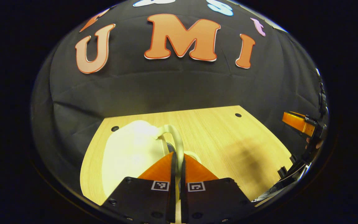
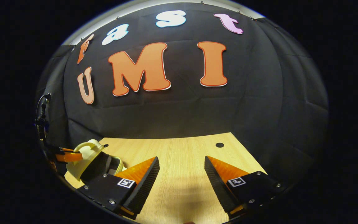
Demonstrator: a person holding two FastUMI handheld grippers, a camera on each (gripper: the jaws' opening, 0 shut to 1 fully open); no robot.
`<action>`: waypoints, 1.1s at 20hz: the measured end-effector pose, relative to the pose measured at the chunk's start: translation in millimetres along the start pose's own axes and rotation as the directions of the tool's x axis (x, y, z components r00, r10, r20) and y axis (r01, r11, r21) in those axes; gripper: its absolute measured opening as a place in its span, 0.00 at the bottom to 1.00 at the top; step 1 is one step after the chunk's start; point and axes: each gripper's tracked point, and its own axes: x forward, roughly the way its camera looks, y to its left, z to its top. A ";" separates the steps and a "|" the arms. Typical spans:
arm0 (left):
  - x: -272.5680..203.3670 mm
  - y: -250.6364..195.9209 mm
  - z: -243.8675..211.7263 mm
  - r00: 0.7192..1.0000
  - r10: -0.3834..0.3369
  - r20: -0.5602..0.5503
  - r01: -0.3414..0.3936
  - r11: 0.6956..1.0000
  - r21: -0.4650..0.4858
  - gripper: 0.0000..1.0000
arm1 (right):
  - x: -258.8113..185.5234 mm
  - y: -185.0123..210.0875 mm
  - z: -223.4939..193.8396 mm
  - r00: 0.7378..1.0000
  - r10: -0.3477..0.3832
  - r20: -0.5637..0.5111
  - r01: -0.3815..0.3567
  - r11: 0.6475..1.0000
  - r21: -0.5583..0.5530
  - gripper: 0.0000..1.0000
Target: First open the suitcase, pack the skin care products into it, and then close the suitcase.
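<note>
A small pale cream suitcase [image 1: 129, 152] lies on the wooden table [image 1: 228, 140], left of centre in the left gripper view. My left gripper [image 1: 178, 158] is shut on its curved handle [image 1: 176, 137]. From the right gripper view the suitcase [image 2: 87, 158] sits at the far left with its lid tilted up a little, showing a dark gap beneath. There the left gripper [image 2: 70, 156] holds the handle from the left. My right gripper [image 2: 182, 168] stands open over bare table [image 2: 182, 149], nothing between its fingers. It also appears far right in the left gripper view [image 1: 300, 124].
The black cloth wall closes off the table's far edge. Small round holes [image 1: 238, 114] [image 2: 219, 145] mark the tabletop near the back corners. Bare wood stretches right of the suitcase.
</note>
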 end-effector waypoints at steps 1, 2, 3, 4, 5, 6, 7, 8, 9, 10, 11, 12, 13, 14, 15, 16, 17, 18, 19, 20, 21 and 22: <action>3.7 -6.0 -6.7 1.000 -0.013 -0.020 0.014 1.000 0.014 0.07 | -1.4 0.9 -0.1 1.000 0.003 -0.002 -0.003 1.000 0.001 0.93; 10.2 -12.7 -14.8 0.999 -0.019 -0.033 0.020 1.000 0.023 0.05 | -2.0 2.8 -0.2 1.000 0.004 -0.001 -0.004 1.000 -0.002 0.93; 16.7 -19.0 -24.8 0.998 -0.033 -0.061 0.035 0.999 0.028 0.07 | -2.1 4.4 -1.8 1.000 0.009 -0.003 -0.009 1.000 -0.007 0.93; 19.8 -26.0 -36.6 0.996 -0.042 -0.084 0.046 0.998 0.041 0.07 | -3.2 4.3 -2.5 1.000 0.009 -0.003 -0.009 1.000 -0.012 0.93; 25.7 -31.6 -45.7 0.994 -0.040 -0.102 0.046 0.997 0.054 0.07 | -3.8 7.2 -2.3 1.000 0.017 -0.002 -0.017 1.000 -0.015 0.93; 31.8 -34.5 -50.8 0.993 -0.029 -0.112 0.038 0.997 0.074 0.07 | -3.9 8.6 -3.1 1.000 0.021 -0.006 -0.021 1.000 -0.019 0.93; 38.4 -36.6 -50.5 0.994 -0.013 -0.111 0.023 0.996 0.084 0.07 | -4.4 9.9 -5.6 1.000 0.029 -0.010 -0.029 0.999 -0.023 0.93; 44.2 -37.4 -49.2 0.995 0.005 -0.104 0.005 0.996 0.093 0.07 | -5.2 11.6 -6.7 0.999 0.034 -0.014 -0.035 0.999 -0.028 0.93; 51.1 -38.5 -52.0 0.994 0.023 -0.107 -0.012 0.994 0.106 0.07 | -5.7 13.2 -8.0 0.999 0.039 -0.018 -0.039 0.999 -0.032 0.93; 55.2 -41.1 -59.2 0.992 0.035 -0.125 -0.018 0.992 0.128 0.07 | -6.2 15.8 -9.0 0.999 0.046 -0.022 -0.047 0.998 -0.034 0.93; 58.7 -44.8 -64.1 0.989 0.046 -0.137 -0.026 0.989 0.144 0.07 | -6.4 14.8 -8.7 0.999 0.049 -0.021 -0.049 0.998 -0.036 0.93; 62.5 -47.9 -69.2 0.988 0.056 -0.147 -0.030 0.985 0.170 0.07 | -7.6 14.9 -7.5 0.999 0.052 -0.018 -0.052 0.998 -0.035 0.93; 63.3 -50.1 -76.7 0.986 0.061 -0.157 -0.028 0.979 0.201 0.07 | -9.0 13.7 -6.4 0.999 0.049 -0.012 -0.050 0.998 -0.035 0.93; 65.3 -54.2 -85.2 0.983 0.065 -0.170 -0.026 0.974 0.225 0.07 | -9.9 12.4 -6.0 0.999 0.050 -0.011 -0.050 0.998 -0.033 0.93; 66.0 -59.3 -95.4 0.981 0.066 -0.185 -0.020 0.971 0.238 0.08 | -9.6 11.3 -8.0 0.999 0.051 -0.014 -0.051 0.998 -0.033 0.93; 69.9 -61.5 -99.0 0.980 0.058 -0.191 -0.012 0.972 0.235 0.11 | -9.8 10.5 -8.5 0.999 0.052 -0.015 -0.052 0.998 -0.034 0.93; 73.6 -64.1 -99.8 0.979 0.052 -0.197 -0.008 0.976 0.220 0.17 | -9.6 9.1 -9.2 0.998 0.054 -0.018 -0.055 0.998 -0.036 0.93; 73.3 -65.5 -99.2 0.979 0.047 -0.196 -0.006 0.978 0.207 0.24 | -9.0 6.7 -9.1 0.999 0.052 -0.018 -0.052 0.998 -0.039 0.93; 70.4 -69.2 -96.4 0.983 0.040 -0.182 -0.005 0.983 0.185 0.34 | -9.2 6.1 -7.7 0.998 0.054 -0.015 -0.055 0.998 -0.040 0.93; 67.1 -74.8 -89.7 0.988 0.025 -0.154 0.000 0.987 0.163 0.41 | -9.6 5.5 -5.8 0.999 0.054 -0.009 -0.054 0.998 -0.039 0.93; 66.1 -79.2 -79.0 0.993 0.023 -0.117 -0.004 0.988 0.155 0.46 | -9.5 7.1 -3.2 0.998 0.062 -0.001 -0.062 0.997 -0.037 0.93; 64.3 -83.3 -67.7 0.997 0.024 -0.069 -0.013 0.988 0.155 0.51 | -10.6 7.5 0.0 0.998 0.060 0.009 -0.060 0.997 -0.039 0.93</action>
